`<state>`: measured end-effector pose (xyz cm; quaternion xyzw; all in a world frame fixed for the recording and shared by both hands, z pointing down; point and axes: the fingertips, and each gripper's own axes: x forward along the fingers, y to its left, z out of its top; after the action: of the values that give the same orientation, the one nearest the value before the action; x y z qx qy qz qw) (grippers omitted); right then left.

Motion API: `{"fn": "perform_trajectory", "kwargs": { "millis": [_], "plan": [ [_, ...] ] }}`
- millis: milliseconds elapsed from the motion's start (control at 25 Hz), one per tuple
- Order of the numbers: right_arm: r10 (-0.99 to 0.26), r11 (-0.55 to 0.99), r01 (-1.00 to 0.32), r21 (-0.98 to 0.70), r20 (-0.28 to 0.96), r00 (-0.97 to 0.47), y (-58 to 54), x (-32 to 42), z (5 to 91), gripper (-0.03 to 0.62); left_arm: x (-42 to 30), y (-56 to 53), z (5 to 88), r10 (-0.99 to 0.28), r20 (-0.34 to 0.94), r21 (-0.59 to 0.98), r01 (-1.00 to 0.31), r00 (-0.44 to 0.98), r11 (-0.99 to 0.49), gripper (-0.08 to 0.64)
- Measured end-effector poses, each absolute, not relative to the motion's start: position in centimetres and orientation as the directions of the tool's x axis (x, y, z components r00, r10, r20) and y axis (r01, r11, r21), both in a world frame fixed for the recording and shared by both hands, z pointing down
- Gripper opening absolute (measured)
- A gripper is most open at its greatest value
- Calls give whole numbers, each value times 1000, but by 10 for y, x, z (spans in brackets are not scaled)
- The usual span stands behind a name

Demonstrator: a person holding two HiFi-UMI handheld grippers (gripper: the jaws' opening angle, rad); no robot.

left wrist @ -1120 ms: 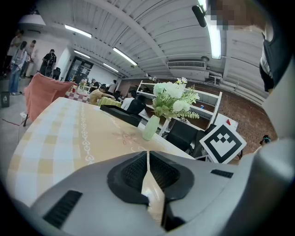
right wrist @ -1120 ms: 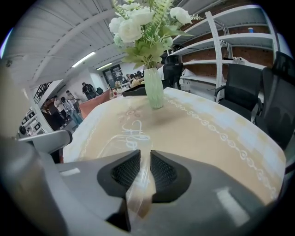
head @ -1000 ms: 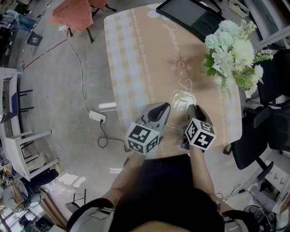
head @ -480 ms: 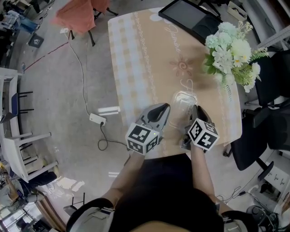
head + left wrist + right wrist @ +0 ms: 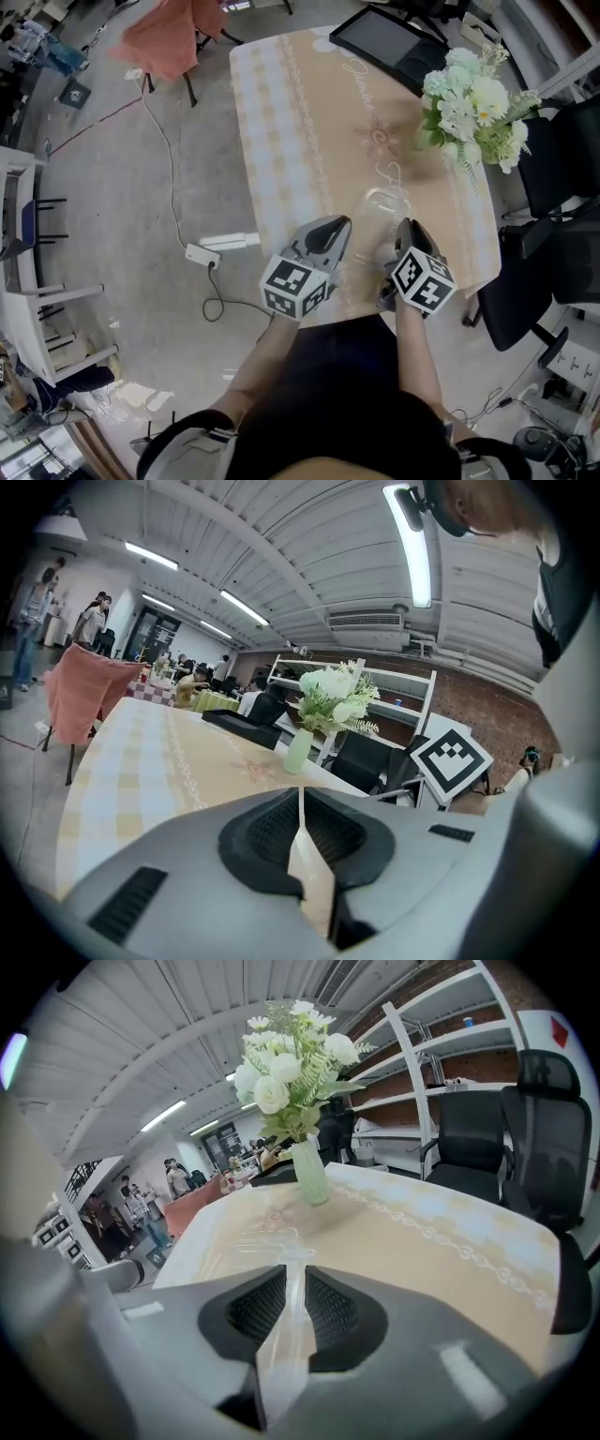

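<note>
A clear plastic container (image 5: 382, 220) sits over the near end of the tan patterned table (image 5: 309, 122), between my two grippers. My left gripper (image 5: 342, 225) is at its left edge. In the left gripper view its jaws (image 5: 300, 794) are pressed shut on a thin pale sliver of that plastic. My right gripper (image 5: 405, 227) holds the right edge. In the right gripper view the container (image 5: 272, 1239) stretches ahead of the jaws (image 5: 292, 1274), which pinch its clear rim. I cannot tell whether it is lifted off the table.
A green vase of white flowers (image 5: 469, 94) (image 5: 309, 1174) (image 5: 300, 750) stands at the table's right side. A black screen (image 5: 389, 42) lies at the far end. Black office chairs (image 5: 553, 159) (image 5: 478, 1143) are at the right. A pink-draped chair (image 5: 164, 37) and a power strip (image 5: 202, 253) are at the left.
Both grippers stay shut on the container. The vase looks smaller and farther in both gripper views, so the grippers have drawn back from it a little.
</note>
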<state>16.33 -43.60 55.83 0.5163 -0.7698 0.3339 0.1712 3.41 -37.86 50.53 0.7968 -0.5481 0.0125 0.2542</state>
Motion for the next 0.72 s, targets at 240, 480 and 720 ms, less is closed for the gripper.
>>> {"fn": "perform_trajectory", "kwargs": {
  "millis": [240, 480, 720],
  "plan": [
    [-717, 229, -911, -342, 574, -396, -421, 161, 544, 64, 28, -365, 493, -871, 270, 374, -878, 411, -298, 23],
    [-748, 211, -913, -350, 543, -381, -401, 162, 531, 64, 27, -348, 483, -868, 247, 355, -873, 432, -333, 23],
    [-780, 194, -915, -355, 509, -363, -383, 164, 518, 63, 26, -333, 472, -866, 222, 326, -872, 447, -366, 23]
  ]
}}
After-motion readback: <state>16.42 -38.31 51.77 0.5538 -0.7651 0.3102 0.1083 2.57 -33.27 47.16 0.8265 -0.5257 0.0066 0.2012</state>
